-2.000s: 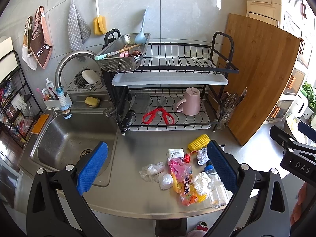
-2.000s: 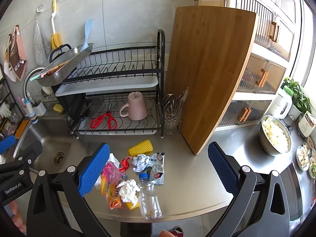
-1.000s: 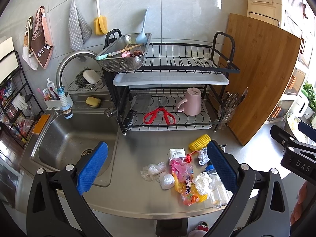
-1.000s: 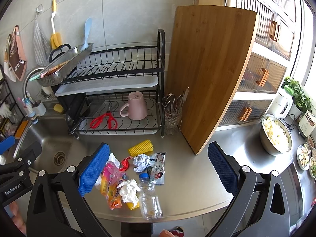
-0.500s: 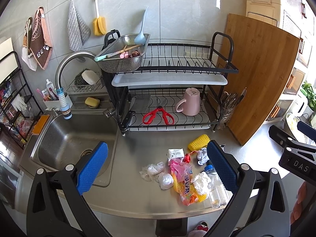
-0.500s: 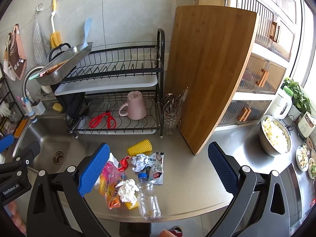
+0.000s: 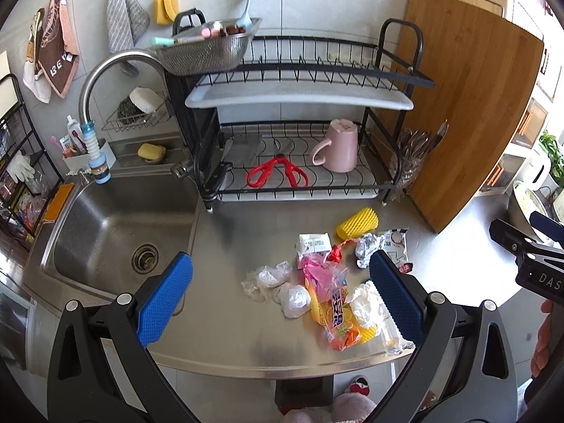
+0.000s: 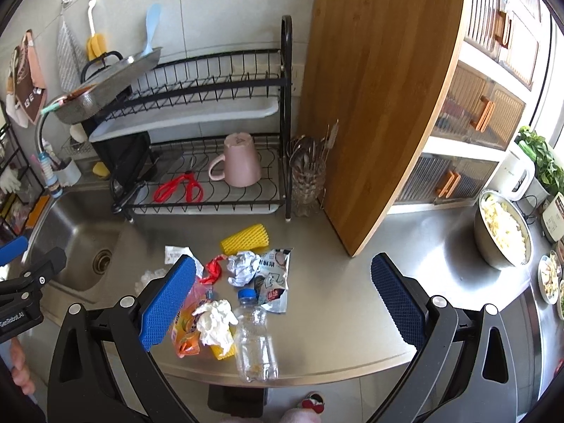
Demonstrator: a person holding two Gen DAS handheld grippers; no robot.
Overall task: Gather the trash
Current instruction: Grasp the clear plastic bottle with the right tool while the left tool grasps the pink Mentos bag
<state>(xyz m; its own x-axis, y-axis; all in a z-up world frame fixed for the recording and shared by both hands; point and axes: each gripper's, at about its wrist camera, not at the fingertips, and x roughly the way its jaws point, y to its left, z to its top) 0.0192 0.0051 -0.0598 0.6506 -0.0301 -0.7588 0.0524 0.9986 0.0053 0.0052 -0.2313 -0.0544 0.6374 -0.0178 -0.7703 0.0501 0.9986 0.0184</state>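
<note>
Trash lies in a pile on the steel counter near its front edge: an empty clear bottle with a blue cap, an orange and pink snack wrapper, white crumpled tissue, clear plastic bags, a small white carton, a yellow foam net, crumpled foil and a printed pouch. My left gripper is open and empty above the pile. My right gripper is open and empty above it too.
A sink lies left of the pile. A black dish rack with a pink mug and red scissors stands behind. A wooden board leans at the right. A steel bowl of food sits far right.
Both grippers have moved closer to and lower over the counter, so the trash pile looks larger. Nothing was picked up.
</note>
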